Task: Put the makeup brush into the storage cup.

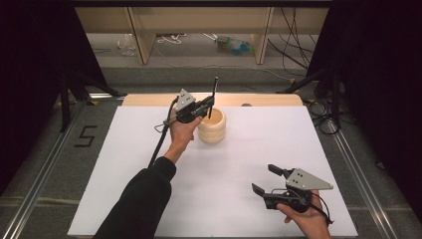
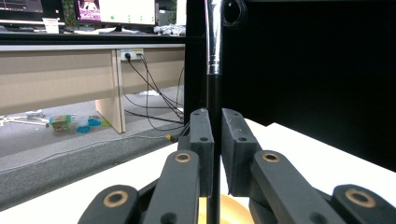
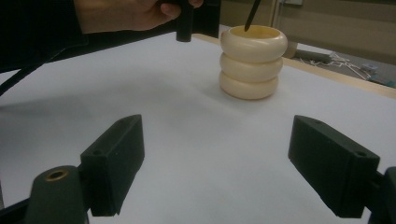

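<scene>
Your left gripper [image 1: 210, 105] clamps a thin black rod [image 2: 214, 116] upright between its jaws, its lower end inside the cream ribbed holder [image 1: 212, 126] at the table's [image 1: 239, 164] far middle. Your right gripper [image 1: 264, 180] rests near the front edge, jaws spread wide, holding nothing.

The person's left arm is wearing a long black sleeve [image 1: 144, 196] ending at the wrist. Each hand is carrying a black two-jaw tool: the left tool [image 1: 211, 103] and right tool [image 1: 264, 179] are each bearing a grey three-cornered plate and trailing a black cable. Brass-coloured pivot pins are showing on the linkages, small screw holes on the blocky jaw pads.
</scene>
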Demonstrator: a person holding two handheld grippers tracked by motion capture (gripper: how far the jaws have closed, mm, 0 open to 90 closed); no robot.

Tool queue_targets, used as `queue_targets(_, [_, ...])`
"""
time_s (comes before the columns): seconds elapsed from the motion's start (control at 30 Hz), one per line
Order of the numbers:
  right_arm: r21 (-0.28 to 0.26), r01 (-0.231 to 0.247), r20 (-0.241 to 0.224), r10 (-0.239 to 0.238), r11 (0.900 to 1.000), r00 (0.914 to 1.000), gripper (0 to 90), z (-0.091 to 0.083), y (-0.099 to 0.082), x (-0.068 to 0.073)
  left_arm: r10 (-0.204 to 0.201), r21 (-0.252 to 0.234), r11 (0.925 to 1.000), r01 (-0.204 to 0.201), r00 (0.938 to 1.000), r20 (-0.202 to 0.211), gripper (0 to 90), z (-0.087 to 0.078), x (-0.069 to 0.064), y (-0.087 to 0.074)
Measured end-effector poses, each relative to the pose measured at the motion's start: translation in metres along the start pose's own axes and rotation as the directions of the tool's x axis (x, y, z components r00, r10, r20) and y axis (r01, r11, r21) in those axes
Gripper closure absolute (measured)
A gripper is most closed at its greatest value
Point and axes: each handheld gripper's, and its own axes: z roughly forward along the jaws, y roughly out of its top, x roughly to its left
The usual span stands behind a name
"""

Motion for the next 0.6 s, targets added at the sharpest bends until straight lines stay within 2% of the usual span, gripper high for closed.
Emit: queue_targets(0.6, [0.009, 0.007, -0.007, -0.007, 0.9999, 1.0000, 19.7, -0.001, 0.000, 0.000, 0.006, 0.014, 0.9999, -0.006, 1.0000, -0.003, 83.5, 0.002, 0.000, -0.011])
